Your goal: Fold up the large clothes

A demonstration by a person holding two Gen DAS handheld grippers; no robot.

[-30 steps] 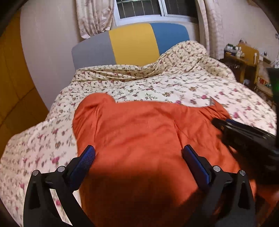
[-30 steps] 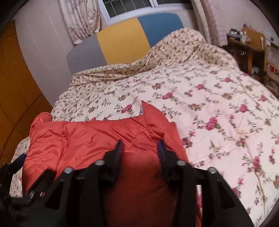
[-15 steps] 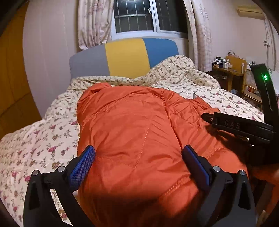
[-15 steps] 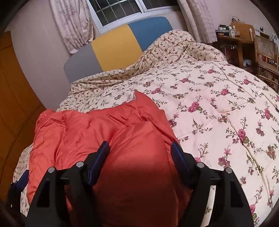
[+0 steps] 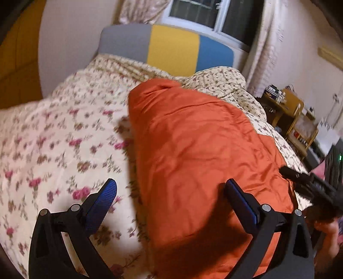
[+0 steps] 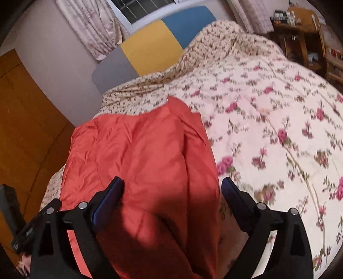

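Through the left wrist camera I see my left hand-held gripper [image 5: 170,193] with its jaws spread wide and nothing between the blue pads [image 5: 100,202]. The left pad hangs over the floral quilt [image 5: 53,150], the right one over the orange padded jacket [image 5: 203,154]. The jacket lies as a long folded bundle on the bed, running from near my gripper toward the grey, yellow and blue headboard [image 5: 169,49]. At the right edge the other hand-held gripper [image 5: 310,188] shows as a dark shape beside the jacket's right side; from here I cannot tell how its jaws stand. A wooden shelf unit [image 5: 293,115] stands past the bed on the right.

Through the right wrist camera my right hand-held gripper [image 6: 172,188] is also spread open and holds nothing. The jacket [image 6: 137,154] lies under and between its fingers, on the left part of the quilt [image 6: 278,107], with its right edge close to the right finger. The headboard [image 6: 150,49] sits beyond, under a curtained window [image 6: 137,10].
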